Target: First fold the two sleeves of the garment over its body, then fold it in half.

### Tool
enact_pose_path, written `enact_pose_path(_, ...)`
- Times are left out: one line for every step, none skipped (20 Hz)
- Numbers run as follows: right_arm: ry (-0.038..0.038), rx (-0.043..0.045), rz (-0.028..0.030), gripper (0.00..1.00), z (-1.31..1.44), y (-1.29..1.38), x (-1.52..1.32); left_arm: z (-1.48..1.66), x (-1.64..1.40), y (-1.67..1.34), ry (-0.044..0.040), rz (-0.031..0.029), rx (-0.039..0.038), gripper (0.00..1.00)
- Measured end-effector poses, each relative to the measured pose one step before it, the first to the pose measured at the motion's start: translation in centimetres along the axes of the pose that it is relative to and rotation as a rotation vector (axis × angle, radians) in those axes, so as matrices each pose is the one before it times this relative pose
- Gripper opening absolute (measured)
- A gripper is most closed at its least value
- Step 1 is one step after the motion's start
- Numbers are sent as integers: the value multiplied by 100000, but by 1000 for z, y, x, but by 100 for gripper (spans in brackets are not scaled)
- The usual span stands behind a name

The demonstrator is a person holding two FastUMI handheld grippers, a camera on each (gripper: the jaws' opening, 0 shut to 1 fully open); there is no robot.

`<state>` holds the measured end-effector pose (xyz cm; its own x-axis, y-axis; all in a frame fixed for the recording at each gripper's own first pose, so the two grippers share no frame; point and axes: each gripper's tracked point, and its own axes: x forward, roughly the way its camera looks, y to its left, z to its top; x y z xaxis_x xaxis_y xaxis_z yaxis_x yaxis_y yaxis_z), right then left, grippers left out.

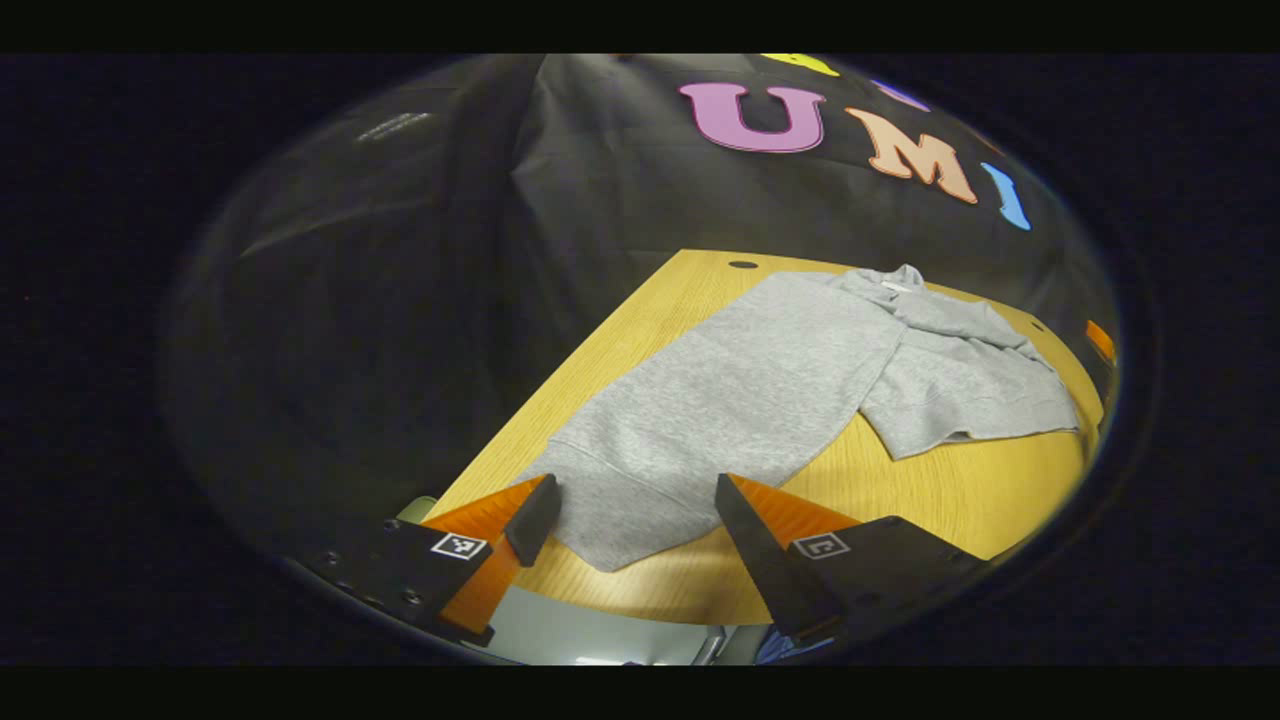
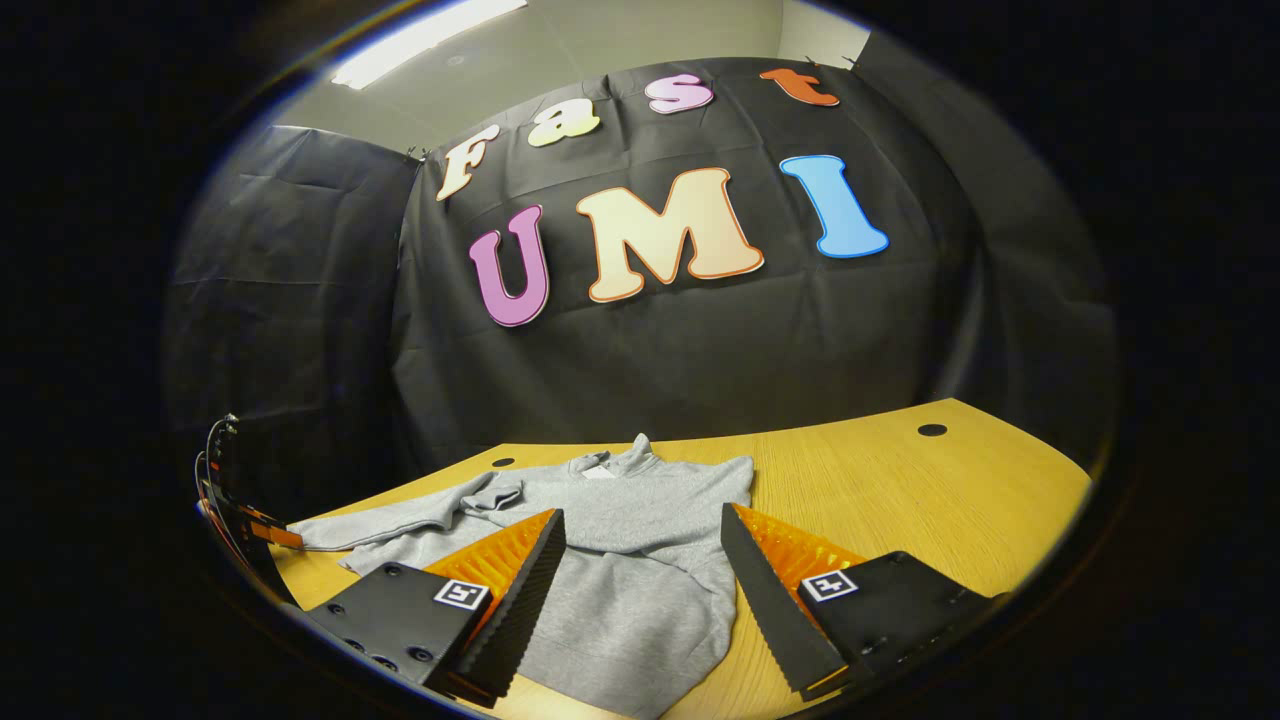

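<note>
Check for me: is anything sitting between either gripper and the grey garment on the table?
Nothing visible does. Left gripper and right gripper both stand open, with the grey garment spread on the wooden table directly ahead between their fingers. One sleeve lies out to the side, with nothing on it.

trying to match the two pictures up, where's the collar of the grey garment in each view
Left gripper view: the collar lies upper right, at the garment's far end, toward the black cloth wall.
Right gripper view: the collar sits at centre, just above the gap between the fingers.
Shared landmark: the wooden table.
</note>
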<state>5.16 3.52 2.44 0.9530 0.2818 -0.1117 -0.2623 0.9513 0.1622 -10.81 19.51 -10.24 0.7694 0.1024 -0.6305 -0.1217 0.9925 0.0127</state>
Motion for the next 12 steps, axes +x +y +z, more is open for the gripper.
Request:
enact_pose_path(-418,467,-175,97,90,-118,17,63,-103,106,-620,-123,3,95)
enact_pose_path(-148,578,112,97,134,-80,23,-55,-95,-9,487,-89,-242,96)
enact_pose_path(45,660,78,97,-45,15,-42,-12,33,10,80,-137,105,95)
enact_pose_path(-92,554,198,97,69,-8,91,10,-22,-43,-369,-13,-63,96)
enact_pose_path(-24,104,34,97,21,-32,51,-94,-64,-74,61,-27,-455,95)
enact_pose_path(177,-341,-106,94,-79,-65,35,100,-25,-329,-792,-669,-472,94)
enact_pose_path(511,-380,28,93,-198,22,-3,-71,-113,-376,-178,-1113,-326,90)
enact_pose_path(609,-441,204,97,-227,140,-6,21,-36,-255,-398,-297,29,83)
enact_pose_path(629,-709,48,97,-230,-36,-71,-68,54,-113,-80,75,112,70)
enact_pose_path(485,-826,-106,97,-195,-42,50,29,4,-285,244,-140,92,64)
enact_pose_path(555,-412,50,97,-307,87,21,-64,-28,-201,-129,-12,-164,53)
enact_pose_path(413,209,492,97,-160,84,-10,119,-20,-162,-919,-249,-351,46)
